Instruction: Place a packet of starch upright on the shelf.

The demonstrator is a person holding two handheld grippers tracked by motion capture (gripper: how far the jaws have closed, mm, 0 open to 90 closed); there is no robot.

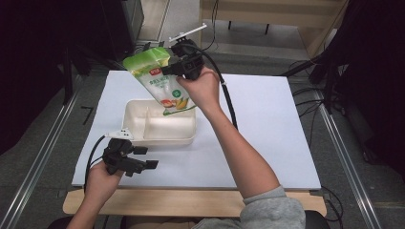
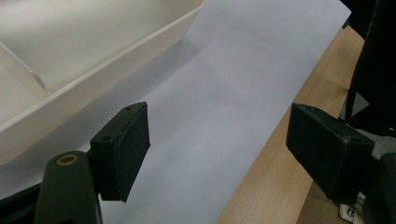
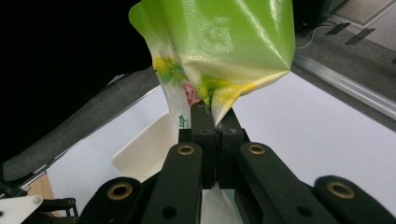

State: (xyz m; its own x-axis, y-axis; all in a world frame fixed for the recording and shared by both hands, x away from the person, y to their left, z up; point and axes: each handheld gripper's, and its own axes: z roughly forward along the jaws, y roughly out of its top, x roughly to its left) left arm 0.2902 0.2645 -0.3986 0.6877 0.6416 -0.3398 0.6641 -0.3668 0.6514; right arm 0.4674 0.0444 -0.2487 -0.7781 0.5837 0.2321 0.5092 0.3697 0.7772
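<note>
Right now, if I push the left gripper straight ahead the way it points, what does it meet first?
Probably nothing solid: the left gripper, jaws open, aims across the white sheet on the table. The cream tray lies off to one side of that line, though depth is hard to judge.

Bright table, dark surroundings — even overhead light.
The white table sheet (image 1: pixel 267 124) is evenly lit with soft, faint shadows; corners of the high view fall to black. Glare streaks the green pouch (image 3: pixel 224 42) in the right gripper view — close jaws look soft, slightly blurred.
</note>
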